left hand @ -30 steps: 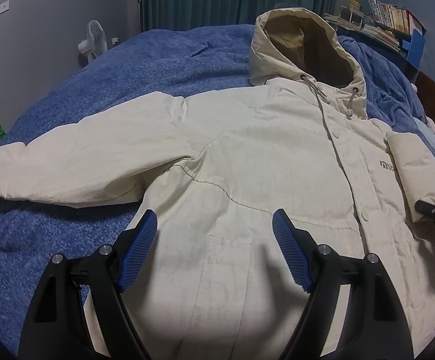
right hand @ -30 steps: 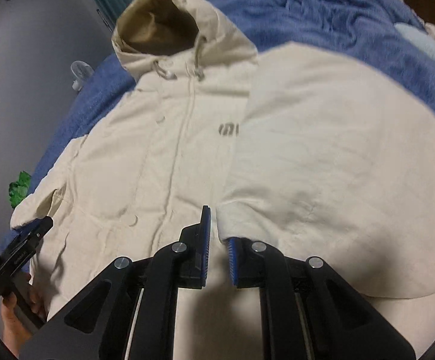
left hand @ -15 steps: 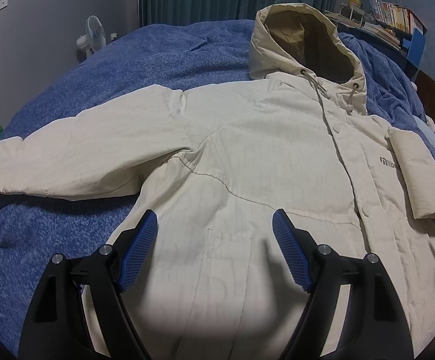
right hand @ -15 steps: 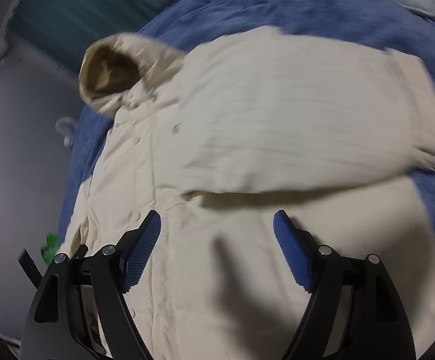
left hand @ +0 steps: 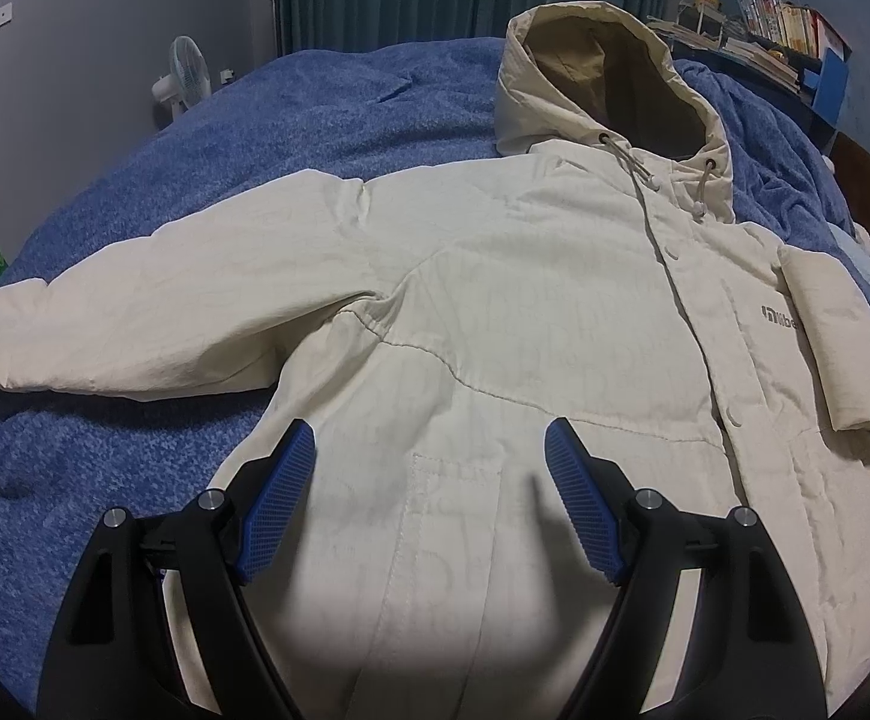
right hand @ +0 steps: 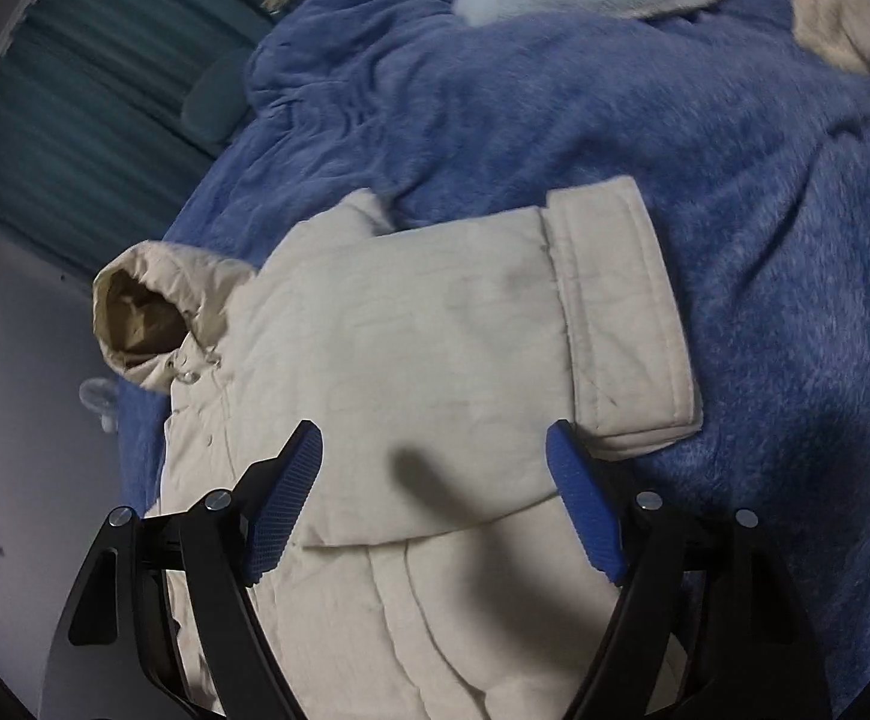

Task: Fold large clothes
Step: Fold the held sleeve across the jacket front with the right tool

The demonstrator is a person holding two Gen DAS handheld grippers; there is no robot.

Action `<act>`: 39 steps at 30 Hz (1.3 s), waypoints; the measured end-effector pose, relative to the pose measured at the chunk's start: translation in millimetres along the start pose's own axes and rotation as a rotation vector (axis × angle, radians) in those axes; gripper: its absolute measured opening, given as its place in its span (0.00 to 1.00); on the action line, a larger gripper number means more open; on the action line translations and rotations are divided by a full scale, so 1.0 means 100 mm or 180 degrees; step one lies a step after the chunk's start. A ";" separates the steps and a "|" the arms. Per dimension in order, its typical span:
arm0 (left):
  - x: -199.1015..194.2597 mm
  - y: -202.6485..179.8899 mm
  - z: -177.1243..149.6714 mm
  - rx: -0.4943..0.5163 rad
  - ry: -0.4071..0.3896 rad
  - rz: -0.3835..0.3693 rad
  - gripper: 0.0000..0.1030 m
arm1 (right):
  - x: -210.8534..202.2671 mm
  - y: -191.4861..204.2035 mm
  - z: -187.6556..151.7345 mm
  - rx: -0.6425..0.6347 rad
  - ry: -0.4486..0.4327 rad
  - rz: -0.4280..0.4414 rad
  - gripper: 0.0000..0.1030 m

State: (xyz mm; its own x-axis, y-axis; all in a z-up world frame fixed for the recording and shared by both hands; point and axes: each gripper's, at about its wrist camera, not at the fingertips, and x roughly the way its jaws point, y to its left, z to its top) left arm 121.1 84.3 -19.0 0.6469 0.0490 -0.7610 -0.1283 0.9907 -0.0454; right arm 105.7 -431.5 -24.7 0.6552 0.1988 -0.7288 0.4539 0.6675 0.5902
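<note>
Cream jacket (left hand: 495,312) flat, front up, on blue blanket (left hand: 135,480); hood (left hand: 603,72) at far end. Right sleeve (right hand: 465,330) folded across chest, cuff (right hand: 615,312) pointing off the body's right edge. Left sleeve (left hand: 135,324) unfolded, long axis running out sideways, away to the left of left claw (left hand: 429,468). Left claw wide, empty, over the pocket, nearer that sleeve. Right claw (right hand: 435,474) just opened wide, nothing between pads, above folded sleeve.

Dim, cool indoor light from above. Soft gripper shadows across the cream jacket (left hand: 495,312), darker in the right wrist view. Heavy fisheye bending and black vignette at the corners. Slight motion blur on the blue blanket (right hand: 705,120); left view sharper.
</note>
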 end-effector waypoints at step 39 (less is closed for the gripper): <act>0.08 -0.08 -0.04 0.0120 0.0034 0.0038 0.73 | 0.00 0.48 -0.13 -0.0566 0.0077 0.0590 0.01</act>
State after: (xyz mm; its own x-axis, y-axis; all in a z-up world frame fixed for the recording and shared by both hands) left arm 124.2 76.0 -27.0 0.6373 0.0596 -0.7683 -0.1076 0.9941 -0.0120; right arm 119.2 -390.2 -0.8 0.7018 0.3451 -0.6232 0.2127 0.7334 0.6456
